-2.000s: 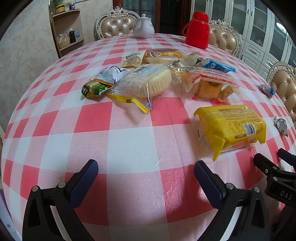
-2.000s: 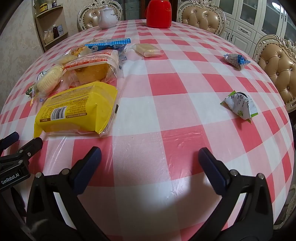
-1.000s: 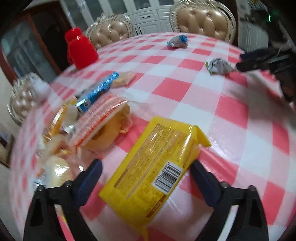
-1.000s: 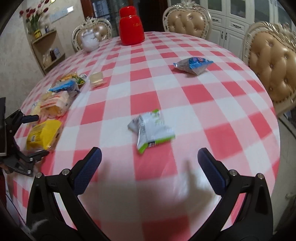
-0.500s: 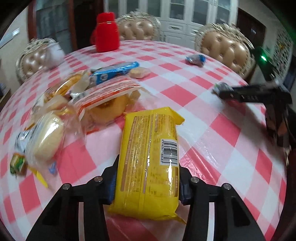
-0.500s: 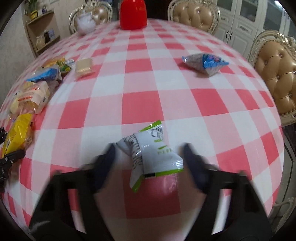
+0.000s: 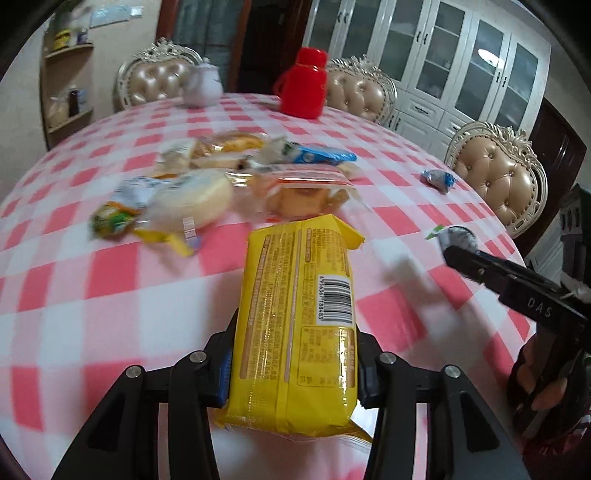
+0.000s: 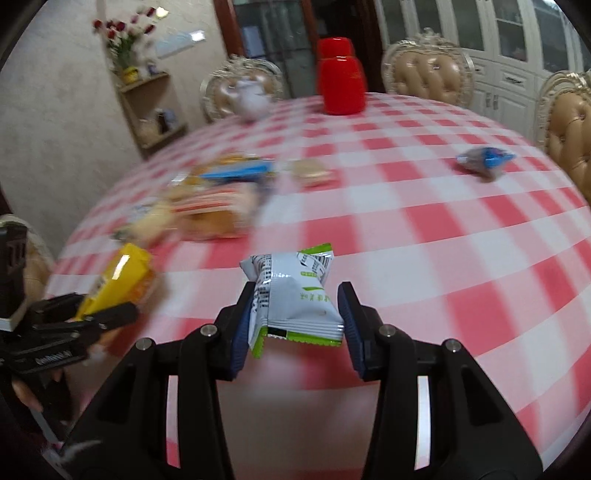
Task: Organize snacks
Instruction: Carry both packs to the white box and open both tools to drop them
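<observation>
My left gripper (image 7: pixel 295 373) clamps the long yellow plastic-wrapped snack pack (image 7: pixel 297 325); my right gripper (image 8: pixel 297 326) pinches the small grey-green foil sachet (image 8: pixel 293 299), both seemingly lifted.

Pink-and-white checked tablecloth (image 7: pixel 110 295) over the whole table. Bright yellow packet (image 7: pixel 295 314) with gold print and a black-and-white barcode. White-grey pouch (image 8: pixel 295 299) with green edges and green lettering. Black gripper (image 7: pixel 293 365) with blue pads (image 7: pixel 223 373); same black and blue on the other gripper (image 8: pixel 295 332). Solid red jug (image 7: pixel 304 86). White teapot (image 7: pixel 203 86). Blue wrapper (image 7: pixel 325 157) with white print. Clear bag with orange-red stripes (image 7: pixel 306 184) over golden-brown cake. Pale cream bun (image 7: pixel 192 199). Tan buttoned chair (image 7: pixel 496 181), cream frame. White cabinets (image 7: pixel 461 55). Red flowers (image 8: pixel 118 33) in a yellow pot.
</observation>
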Available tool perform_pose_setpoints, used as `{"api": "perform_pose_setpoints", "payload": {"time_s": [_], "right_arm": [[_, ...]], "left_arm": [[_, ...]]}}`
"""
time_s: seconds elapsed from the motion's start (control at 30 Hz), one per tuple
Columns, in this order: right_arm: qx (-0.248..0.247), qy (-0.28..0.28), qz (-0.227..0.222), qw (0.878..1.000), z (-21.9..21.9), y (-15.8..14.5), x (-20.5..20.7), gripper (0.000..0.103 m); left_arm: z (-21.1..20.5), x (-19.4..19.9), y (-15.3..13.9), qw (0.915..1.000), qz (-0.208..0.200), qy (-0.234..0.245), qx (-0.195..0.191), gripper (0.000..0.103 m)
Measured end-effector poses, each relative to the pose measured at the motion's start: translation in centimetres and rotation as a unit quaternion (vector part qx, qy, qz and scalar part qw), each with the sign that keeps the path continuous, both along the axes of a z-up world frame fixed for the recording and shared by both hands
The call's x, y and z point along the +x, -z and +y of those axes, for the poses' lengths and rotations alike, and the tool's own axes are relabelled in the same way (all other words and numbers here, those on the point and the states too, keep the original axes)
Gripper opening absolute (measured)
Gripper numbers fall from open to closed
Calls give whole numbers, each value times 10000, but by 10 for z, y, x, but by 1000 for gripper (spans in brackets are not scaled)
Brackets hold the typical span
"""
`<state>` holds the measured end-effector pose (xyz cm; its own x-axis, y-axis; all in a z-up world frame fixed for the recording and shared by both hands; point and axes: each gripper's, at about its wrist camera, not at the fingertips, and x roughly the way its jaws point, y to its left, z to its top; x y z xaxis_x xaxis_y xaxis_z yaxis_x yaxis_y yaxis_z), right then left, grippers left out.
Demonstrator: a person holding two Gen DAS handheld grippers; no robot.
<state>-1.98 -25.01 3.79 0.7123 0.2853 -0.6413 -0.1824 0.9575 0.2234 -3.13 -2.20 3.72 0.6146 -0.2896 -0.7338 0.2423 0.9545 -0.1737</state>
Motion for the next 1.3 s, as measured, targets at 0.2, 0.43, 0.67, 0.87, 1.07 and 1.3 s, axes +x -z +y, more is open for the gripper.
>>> {"api": "perform_pose_setpoints", "payload": {"time_s": [0.2, 0.43, 0.67, 0.87, 1.07, 1.3], "right_arm": [[215, -565, 65, 9982, 57, 4, -15, 48], [228, -1131, 142, 9932, 115, 8, -35, 48], [163, -1662, 134, 9859, 167, 9, -56, 48], [120, -2081, 161, 9779, 205, 10, -70, 48], [-11, -2619, 173, 9649, 249, 10, -96, 48], [-184, -3395, 73, 9404, 305, 8, -136, 48]], "left_arm": [[44, -38, -5, 9995, -69, -229, 222, 48], [99, -84, -4, 9970, -80, -666, 382, 48], [150, -133, 2, 9920, -11, -1164, 483, 49], [194, -171, 6, 9842, 26, -1699, 491, 49], [234, -203, 17, 9761, 185, -2135, 353, 49], [280, -246, 23, 9623, 372, -2656, 455, 49]]}}
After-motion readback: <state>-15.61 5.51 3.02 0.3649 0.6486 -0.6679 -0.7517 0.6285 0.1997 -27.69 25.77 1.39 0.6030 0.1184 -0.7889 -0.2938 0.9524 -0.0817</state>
